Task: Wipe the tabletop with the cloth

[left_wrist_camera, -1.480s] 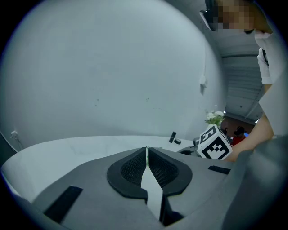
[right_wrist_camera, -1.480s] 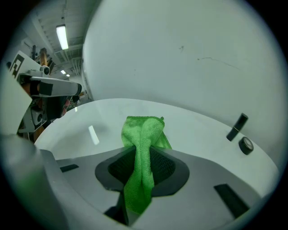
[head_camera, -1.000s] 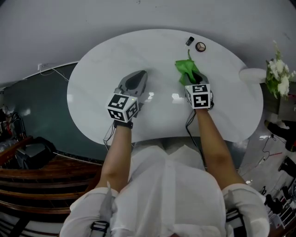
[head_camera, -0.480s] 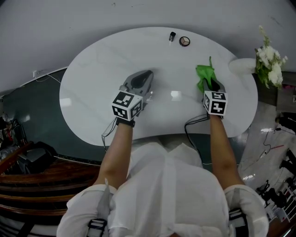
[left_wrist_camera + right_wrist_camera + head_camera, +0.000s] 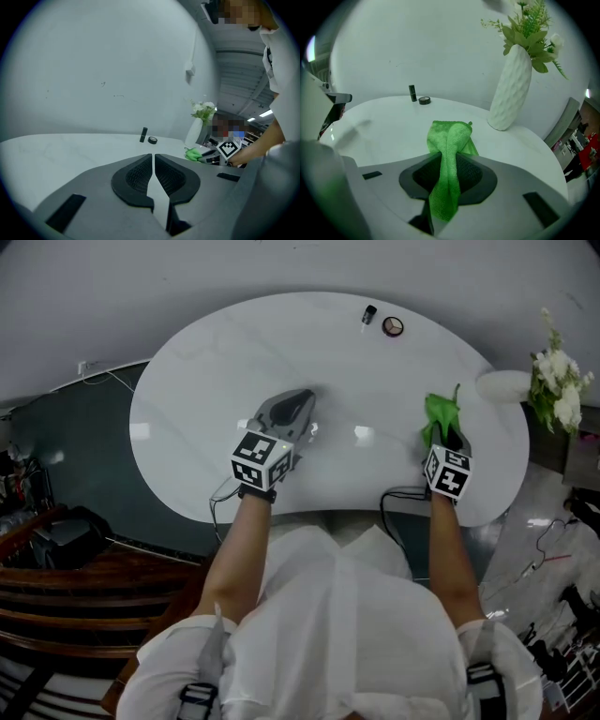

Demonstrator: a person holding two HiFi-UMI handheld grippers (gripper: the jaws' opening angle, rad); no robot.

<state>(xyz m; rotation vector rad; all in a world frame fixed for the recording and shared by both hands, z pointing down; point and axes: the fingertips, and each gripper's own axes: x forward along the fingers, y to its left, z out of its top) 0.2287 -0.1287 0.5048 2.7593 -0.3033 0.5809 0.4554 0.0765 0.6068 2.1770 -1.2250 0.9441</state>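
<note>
The white oval table [image 5: 234, 352] spreads below you. Your right gripper [image 5: 446, 439] works its right end, near the vase [image 5: 506, 385], so most of the table lies to your left and the next sweep likely runs that way. The green cloth [image 5: 439, 413] points from the fingers [image 5: 477, 176] toward the far edge, its free end on the table and its bunched middle pinched. Your left gripper [image 5: 153, 159], well apart at mid-table, has its fingers pressed nearly together on nothing.
</note>
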